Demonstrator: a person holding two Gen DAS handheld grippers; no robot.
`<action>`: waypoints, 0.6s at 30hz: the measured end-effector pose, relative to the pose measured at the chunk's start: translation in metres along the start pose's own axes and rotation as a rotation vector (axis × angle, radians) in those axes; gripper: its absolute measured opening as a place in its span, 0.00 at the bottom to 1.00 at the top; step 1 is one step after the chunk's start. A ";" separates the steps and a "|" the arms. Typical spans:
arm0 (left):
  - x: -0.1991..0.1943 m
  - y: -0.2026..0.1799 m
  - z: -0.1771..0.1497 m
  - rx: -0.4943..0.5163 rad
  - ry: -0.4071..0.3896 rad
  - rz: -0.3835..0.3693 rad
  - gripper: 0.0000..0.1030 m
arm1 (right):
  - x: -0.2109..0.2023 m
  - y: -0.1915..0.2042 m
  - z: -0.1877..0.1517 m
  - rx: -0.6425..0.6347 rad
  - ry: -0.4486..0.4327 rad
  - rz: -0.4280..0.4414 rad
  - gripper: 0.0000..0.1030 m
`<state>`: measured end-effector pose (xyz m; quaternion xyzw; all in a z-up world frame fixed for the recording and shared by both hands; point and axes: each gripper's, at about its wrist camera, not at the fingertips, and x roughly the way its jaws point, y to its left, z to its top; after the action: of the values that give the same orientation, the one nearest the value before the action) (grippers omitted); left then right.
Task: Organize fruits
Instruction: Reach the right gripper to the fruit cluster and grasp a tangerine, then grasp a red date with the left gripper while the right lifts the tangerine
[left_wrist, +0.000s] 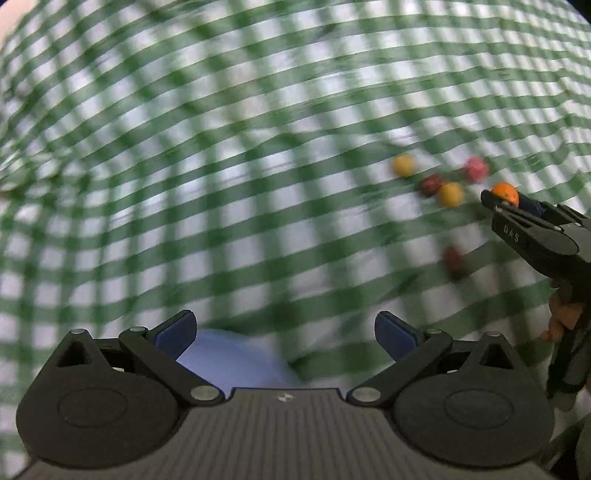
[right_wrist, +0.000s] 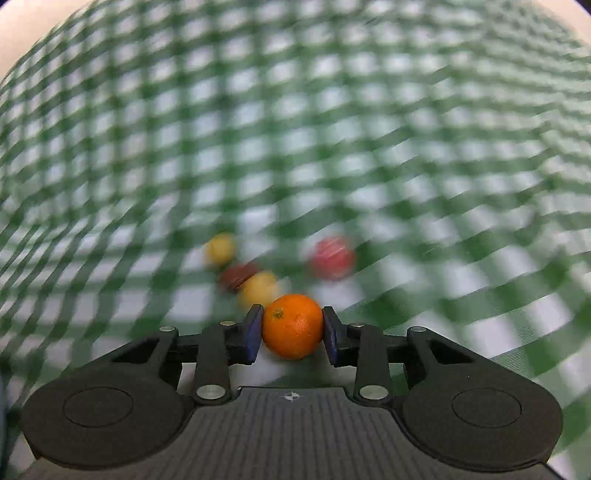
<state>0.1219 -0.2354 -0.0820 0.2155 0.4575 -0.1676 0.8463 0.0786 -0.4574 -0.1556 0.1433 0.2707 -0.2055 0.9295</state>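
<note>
On green-checked tablecloth (right_wrist: 369, 129), mid-cloth: right gripper (right_wrist: 293, 328) clamped on orange (right_wrist: 293, 326); left gripper (left_wrist: 286, 332) spread wide, empty. Lift straight, clear nearby yellow fruit (right_wrist: 258, 290), keep squeeze gentle.

Bright orange (right_wrist: 293, 326), dimpled skin and stem scar up top, sits pinched between the right gripper (right_wrist: 293, 334) pads. Just behind it: two yellow fruits (right_wrist: 258, 290), a brownish one (right_wrist: 236, 277) between them, a red one (right_wrist: 332, 257) off right, all blurry.
</note>
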 end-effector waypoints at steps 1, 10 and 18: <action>0.004 -0.009 0.005 0.014 -0.016 -0.028 1.00 | -0.004 -0.008 0.002 0.005 -0.032 -0.044 0.34; 0.060 -0.096 0.035 0.116 -0.038 -0.196 0.99 | 0.010 -0.062 0.001 0.154 0.031 -0.280 0.34; 0.093 -0.113 0.039 0.118 0.002 -0.212 0.66 | 0.011 -0.063 0.001 0.184 0.051 -0.281 0.34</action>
<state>0.1439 -0.3595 -0.1650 0.2155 0.4680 -0.2828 0.8090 0.0585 -0.5163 -0.1708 0.1935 0.2918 -0.3538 0.8673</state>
